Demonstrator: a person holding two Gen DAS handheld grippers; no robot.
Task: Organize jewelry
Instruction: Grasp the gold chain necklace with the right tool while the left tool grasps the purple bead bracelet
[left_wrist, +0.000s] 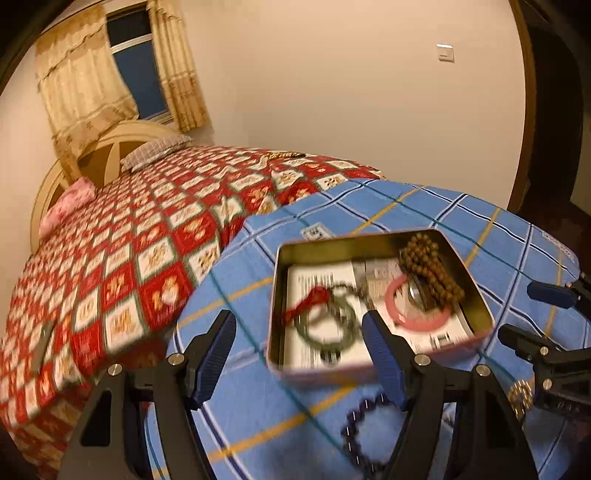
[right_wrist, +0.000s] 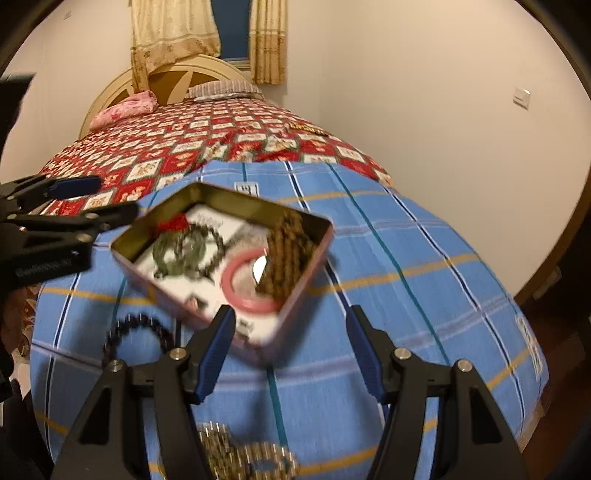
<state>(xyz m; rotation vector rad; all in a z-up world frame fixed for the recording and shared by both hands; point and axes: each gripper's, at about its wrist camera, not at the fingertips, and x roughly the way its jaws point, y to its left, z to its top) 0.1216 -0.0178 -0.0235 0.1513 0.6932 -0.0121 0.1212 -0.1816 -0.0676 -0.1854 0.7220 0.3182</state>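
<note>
An open pink tin box (left_wrist: 376, 369) (right_wrist: 288, 302) lies on the blue checked cloth (left_wrist: 258, 406) (right_wrist: 406, 295). It holds a pink bangle (left_wrist: 417, 321) (right_wrist: 251, 302), brown wooden beads (left_wrist: 432, 273) (right_wrist: 288, 243), a dark green bracelet (left_wrist: 325, 321) (right_wrist: 177, 254) and a red tassel (left_wrist: 314, 299) (right_wrist: 177, 223). A dark purple bead bracelet (left_wrist: 354, 439) (right_wrist: 136, 328) lies on the cloth in front of the box. A gold bead chain (left_wrist: 521, 395) (right_wrist: 243, 454) lies near my right gripper. My left gripper (left_wrist: 299, 354) is open and empty above the box's near edge. My right gripper (right_wrist: 291, 350) is open and empty.
The cloth lies at the foot of a bed with a red patterned quilt (left_wrist: 129, 258) (right_wrist: 184, 147). Pillows (left_wrist: 155, 151) and a pink bundle (left_wrist: 66, 206) lie by the headboard. A wall stands on the right, a dark doorway (left_wrist: 554, 110) beyond it.
</note>
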